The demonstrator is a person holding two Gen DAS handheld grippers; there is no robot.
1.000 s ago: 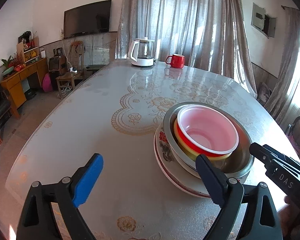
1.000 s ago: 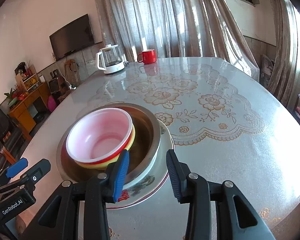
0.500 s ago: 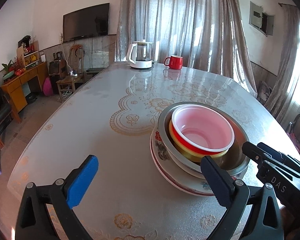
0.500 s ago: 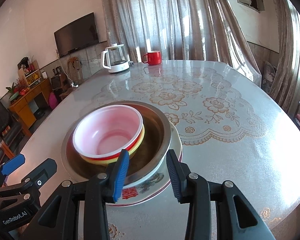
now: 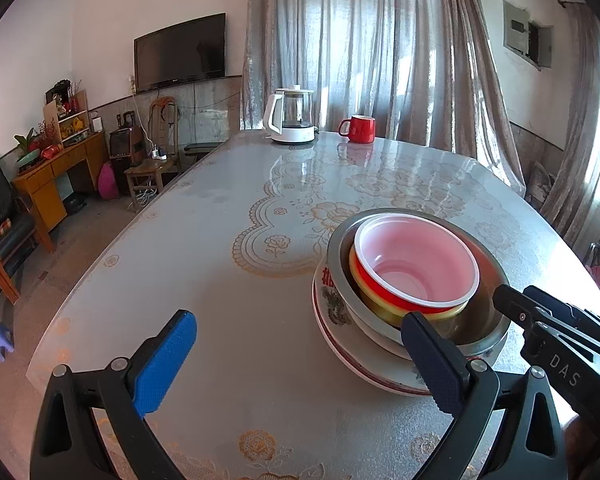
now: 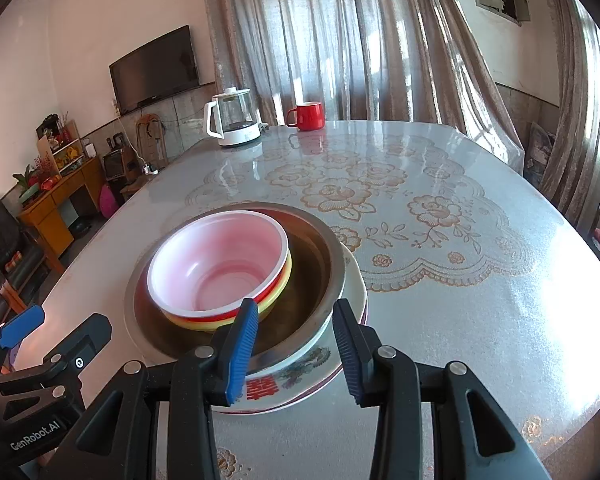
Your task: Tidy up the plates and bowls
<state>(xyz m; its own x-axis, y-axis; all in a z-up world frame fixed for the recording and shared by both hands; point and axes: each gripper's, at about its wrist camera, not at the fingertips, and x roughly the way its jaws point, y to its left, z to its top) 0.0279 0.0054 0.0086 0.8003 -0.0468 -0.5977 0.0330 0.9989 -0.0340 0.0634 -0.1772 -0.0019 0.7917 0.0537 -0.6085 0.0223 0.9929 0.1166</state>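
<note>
Both grippers tilt downward over the near edge of the table (image 5: pixel 220 240), pointing toward the far end. The left gripper (image 5: pixel 296 364) has its jaws spread as wide as they go, with nothing between them but bare tablecloth; its right finger (image 5: pixel 432 364) sits just in front of the stack's near rim, and whether it touches is unclear. The right gripper (image 6: pixel 294 350) is partly open and holds nothing: its left finger (image 6: pixel 242 350) shows in front of the steel bowl's inside, its right finger (image 6: pixel 346 344) outside the rim, so the near rim appears between the pads with gaps on both sides.

The stack stands near the table's near edge, toward its right side in the left view. At the bottom lies a plate (image 6: pixel 296 384) with red characters and a painted pattern, flat on the table. On it sits a steel bowl (image 6: pixel 320 248), mouth up. Inside that, shifted to its left side, are a yellow bowl (image 5: pixel 384 308), a red bowl (image 5: pixel 396 296) nested in it, and a white-rimmed pink-looking bowl (image 6: pixel 224 260) on top, all upright, openings up.

At the far edge stand a kettle (image 5: pixel 290 116) and a red mug (image 5: pixel 358 128).
</note>
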